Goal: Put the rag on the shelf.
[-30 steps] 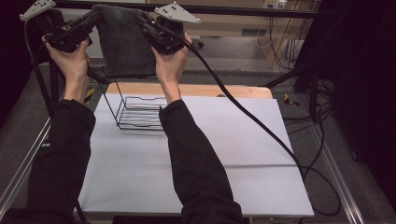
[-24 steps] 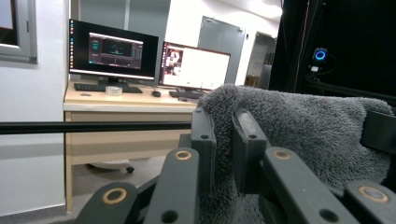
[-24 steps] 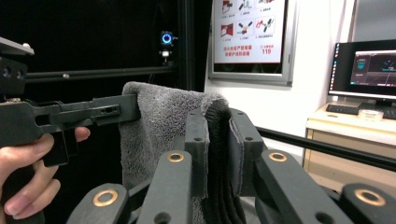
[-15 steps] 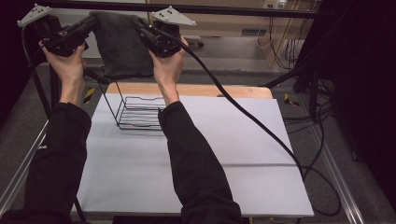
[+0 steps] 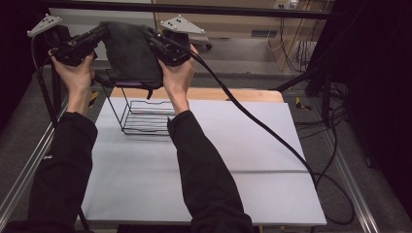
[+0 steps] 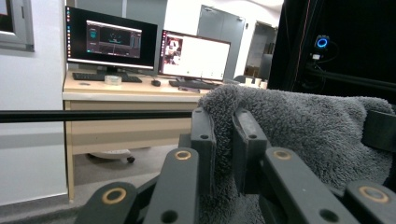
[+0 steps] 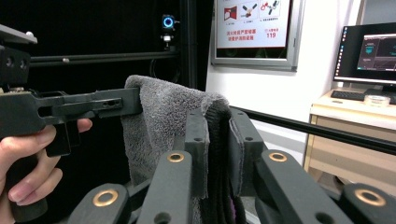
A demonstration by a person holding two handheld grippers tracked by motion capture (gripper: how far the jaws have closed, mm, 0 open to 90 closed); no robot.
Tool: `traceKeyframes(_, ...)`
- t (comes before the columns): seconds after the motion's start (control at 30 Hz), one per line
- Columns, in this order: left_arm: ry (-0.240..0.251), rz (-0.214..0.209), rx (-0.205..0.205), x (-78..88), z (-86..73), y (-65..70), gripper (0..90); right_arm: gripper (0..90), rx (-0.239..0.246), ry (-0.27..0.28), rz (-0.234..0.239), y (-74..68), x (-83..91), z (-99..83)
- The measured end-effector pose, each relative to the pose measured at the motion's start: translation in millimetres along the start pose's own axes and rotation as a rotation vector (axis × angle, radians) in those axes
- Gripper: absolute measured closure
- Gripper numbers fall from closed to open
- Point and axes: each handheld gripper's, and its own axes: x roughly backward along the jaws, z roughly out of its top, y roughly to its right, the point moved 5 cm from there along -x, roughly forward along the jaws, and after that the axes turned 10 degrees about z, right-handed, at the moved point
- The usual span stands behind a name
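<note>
In the high view both forearms, in dark sleeves, rise from the bottom edge toward the upper left of the frame, wrists bent so that each hand holds its tool up near the top edge. The left tool (image 5: 99,35) sits at the upper left, its grey plate above it, jaws pointing right toward the centre; the left hand (image 5: 75,73) wraps the grip from below. In the left gripper view its jaws are pressed together on a fold of the grey towel (image 6: 299,126), the fleece bunched between the two pads.

The towel (image 5: 131,56) hangs stretched between the two tools in the upper left of the high view, well above the white surface (image 5: 233,160), its lower edge dangling over the wire basket (image 5: 145,116).

The basket stands on the surface left of centre, just under the towel; I can make out nothing inside it, though its far side is covered by the towel and the right wrist.

The right tool (image 5: 150,39) sits just right of the towel, jaws pointing left, held by the right hand (image 5: 177,75), a black cable trailing down to the right. In the right gripper view (image 7: 217,126) its jaws pinch the towel's other top edge, with a dark hem between the pads; the left tool (image 7: 70,107) shows at the left of that frame, clamped on the far corner.

The towel's lower part is cut off in both gripper views.
</note>
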Motion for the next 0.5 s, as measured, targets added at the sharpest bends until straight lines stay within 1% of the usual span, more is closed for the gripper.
traceKeyframes(0.13, -0.018, -0.005, -0.002, -0.1, -8.8, -1.0, 80.2, 80.2, -0.006, -0.014, -0.009, 1.0, 1.1, -7.6)
traceKeyframes(0.27, -0.037, -0.003, -0.005, -0.4, -16.0, -2.2, 80.2, 80.2, -0.013, -0.026, -0.007, 2.7, 1.2, -16.4)
traceKeyframes(0.3, -0.046, 0.001, -0.01, -0.1, -17.5, -2.3, 80.2, 80.2, -0.014, -0.03, -0.006, 2.8, 1.3, -18.0)
traceKeyframes(0.37, -0.067, 0.004, -0.032, 1.1, -21.8, -3.2, 80.2, 80.2, -0.013, -0.037, -0.005, 2.6, 1.4, -20.6)
traceKeyframes(0.43, -0.057, -0.006, -0.012, 4.0, -23.9, -3.2, 80.2, 80.2, -0.016, -0.038, -0.002, 2.5, 1.7, -23.5)
traceKeyframes(0.5, -0.057, -0.007, -0.018, 6.9, -25.8, -3.0, 80.1, 80.2, -0.015, -0.047, -0.004, 2.2, 1.4, -26.4)
